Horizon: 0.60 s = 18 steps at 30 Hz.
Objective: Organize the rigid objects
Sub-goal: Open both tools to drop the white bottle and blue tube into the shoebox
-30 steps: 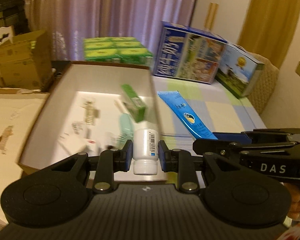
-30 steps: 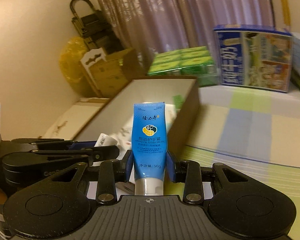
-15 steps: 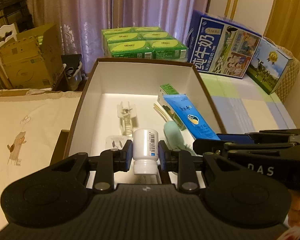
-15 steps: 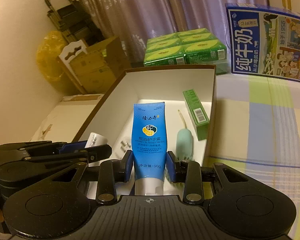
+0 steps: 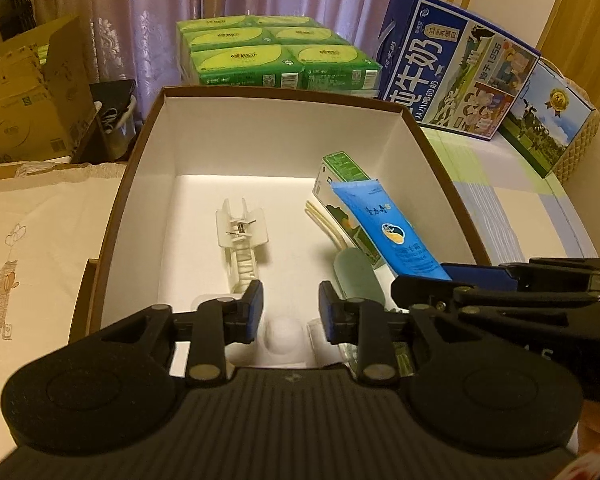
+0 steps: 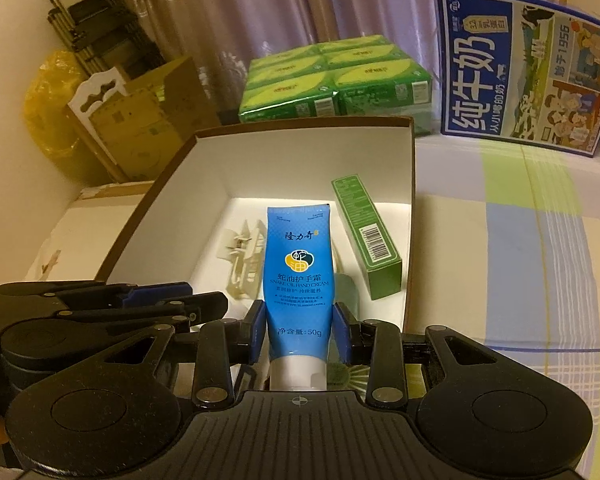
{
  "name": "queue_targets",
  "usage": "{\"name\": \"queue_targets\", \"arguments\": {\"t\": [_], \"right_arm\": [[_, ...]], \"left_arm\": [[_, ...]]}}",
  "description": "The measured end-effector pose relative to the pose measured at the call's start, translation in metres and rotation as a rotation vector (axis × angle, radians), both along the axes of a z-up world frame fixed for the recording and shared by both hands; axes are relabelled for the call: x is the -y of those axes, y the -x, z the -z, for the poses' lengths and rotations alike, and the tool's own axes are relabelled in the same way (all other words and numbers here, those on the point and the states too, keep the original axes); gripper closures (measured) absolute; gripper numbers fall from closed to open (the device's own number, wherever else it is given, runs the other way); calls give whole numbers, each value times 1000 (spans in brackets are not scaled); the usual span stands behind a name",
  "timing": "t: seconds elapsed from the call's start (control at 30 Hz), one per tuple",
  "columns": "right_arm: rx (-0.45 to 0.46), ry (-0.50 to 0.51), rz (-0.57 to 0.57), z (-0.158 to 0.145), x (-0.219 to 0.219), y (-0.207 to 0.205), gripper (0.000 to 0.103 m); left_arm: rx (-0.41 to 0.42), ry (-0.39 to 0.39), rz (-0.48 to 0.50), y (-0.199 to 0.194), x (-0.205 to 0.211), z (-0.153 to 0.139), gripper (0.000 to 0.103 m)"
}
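A brown box with a white inside (image 5: 284,136) (image 6: 308,160) lies open in front of me. My left gripper (image 5: 290,312) is open over its near end, and the small white bottle (image 5: 283,335) lies below and between the fingers on the box floor. My right gripper (image 6: 300,330) is shut on a blue hand cream tube (image 6: 299,276) (image 5: 388,228), held above the box's right side. In the box lie a green carton (image 5: 340,188) (image 6: 366,236), a white plastic clip (image 5: 242,236) (image 6: 242,260) and a pale green object (image 5: 356,276).
Green tissue packs (image 5: 276,54) (image 6: 336,76) stand behind the box. A blue milk carton box (image 5: 456,64) (image 6: 524,68) stands at the back right on a checked cloth (image 6: 520,240). Cardboard boxes (image 5: 24,108) are at the left.
My left gripper has opened and let go of the white bottle, which now lies in the box. Both grippers have moved forward and lower over the box.
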State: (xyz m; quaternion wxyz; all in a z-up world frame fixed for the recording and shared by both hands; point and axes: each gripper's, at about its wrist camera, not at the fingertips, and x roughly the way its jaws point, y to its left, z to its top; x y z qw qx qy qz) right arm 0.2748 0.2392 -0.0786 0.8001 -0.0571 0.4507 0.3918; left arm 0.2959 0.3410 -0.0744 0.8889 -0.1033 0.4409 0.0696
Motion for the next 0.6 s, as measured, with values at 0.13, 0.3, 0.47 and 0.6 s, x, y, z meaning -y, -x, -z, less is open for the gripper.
{"name": "queue_targets", "arguments": {"t": [0.13, 0.3, 0.47, 0.6], "right_arm": [[-6, 3, 10, 2, -5, -6, 71], [-14, -8, 18, 5, -13, -12, 70], [-55, -54, 49, 10, -19, -20, 67], [-27, -61, 27, 6, -19, -17, 61]], "left_arm": [[0, -1, 5, -5, -6, -1, 69], [-1, -24, -1, -8, -13, -4, 64], [-9, -18, -14, -10, -23, -4, 62], [-10, -21, -13, -7, -27, -6, 62]]}}
